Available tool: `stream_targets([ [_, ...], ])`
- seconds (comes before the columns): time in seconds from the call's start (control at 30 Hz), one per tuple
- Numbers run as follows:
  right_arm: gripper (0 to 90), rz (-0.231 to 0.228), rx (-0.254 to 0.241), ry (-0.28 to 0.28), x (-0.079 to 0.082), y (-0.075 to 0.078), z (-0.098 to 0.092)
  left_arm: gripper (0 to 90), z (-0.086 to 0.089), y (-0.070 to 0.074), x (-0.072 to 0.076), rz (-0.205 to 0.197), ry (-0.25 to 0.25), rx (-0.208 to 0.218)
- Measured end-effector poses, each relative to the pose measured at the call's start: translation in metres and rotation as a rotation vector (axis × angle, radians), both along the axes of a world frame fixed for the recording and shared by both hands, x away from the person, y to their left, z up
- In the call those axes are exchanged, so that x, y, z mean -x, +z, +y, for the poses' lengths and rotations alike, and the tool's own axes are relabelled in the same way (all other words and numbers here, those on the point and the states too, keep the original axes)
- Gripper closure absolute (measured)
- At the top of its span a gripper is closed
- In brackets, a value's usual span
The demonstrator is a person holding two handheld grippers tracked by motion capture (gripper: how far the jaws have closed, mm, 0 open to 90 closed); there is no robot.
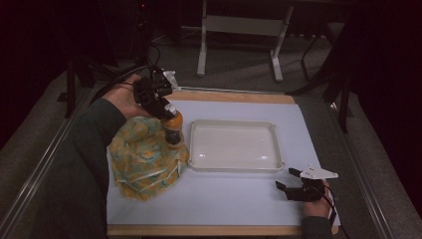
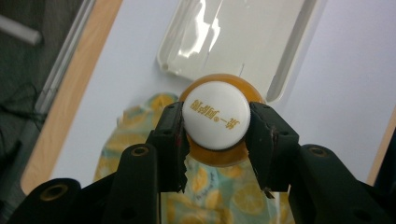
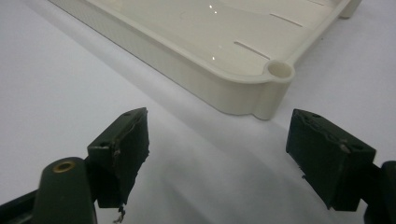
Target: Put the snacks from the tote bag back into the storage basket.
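My left gripper (image 1: 168, 113) (image 2: 216, 140) is shut on the white cap of an orange bottle (image 1: 173, 128) (image 2: 215, 116) and holds it upright above the right edge of a yellow lemon-print bag (image 1: 144, 157) (image 2: 219, 191). The cream tray (image 1: 234, 146) (image 2: 289, 60) lies just right of the bottle, with nothing in it. My right gripper (image 1: 287, 179) (image 3: 217, 158) rests open near the table's front right, its jaws wide apart over the white mat, pointing at the tray's near corner (image 3: 266, 88).
A white mat (image 1: 219, 194) covers the wooden table top (image 1: 209, 230). Metal rails run along both sides of the table. A stand's legs (image 1: 239, 45) rise from the floor behind the table.
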State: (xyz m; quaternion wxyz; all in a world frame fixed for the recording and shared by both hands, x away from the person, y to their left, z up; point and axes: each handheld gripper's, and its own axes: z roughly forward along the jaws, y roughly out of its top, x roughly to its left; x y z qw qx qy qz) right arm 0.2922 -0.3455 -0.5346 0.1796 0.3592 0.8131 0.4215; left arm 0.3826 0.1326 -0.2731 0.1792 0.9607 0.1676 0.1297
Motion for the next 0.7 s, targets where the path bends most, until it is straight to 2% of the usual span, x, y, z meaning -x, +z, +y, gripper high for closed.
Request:
stream_targets([
  [0.13, 20.8, 0.001, 0.000, 0.000, 0.000, 0.000, 0.000, 58.8, -0.009, 0.002, 0.001, 0.000, -0.038, -0.014],
  [0.37, 20.7, 0.001, -0.004, 0.000, 0.000, 0.000, 0.000, 58.8, -0.024, 0.001, 0.000, -0.005, -0.065, -0.026],
  [0.6, 20.5, 0.002, -0.006, 0.003, 0.000, 0.000, -0.001, 58.8, -0.035, 0.000, -0.001, -0.004, -0.085, -0.026],
  [0.7, 20.5, 0.002, -0.005, 0.003, 0.000, 0.000, 0.000, 58.7, -0.040, -0.001, 0.000, 0.000, -0.101, -0.010],
])
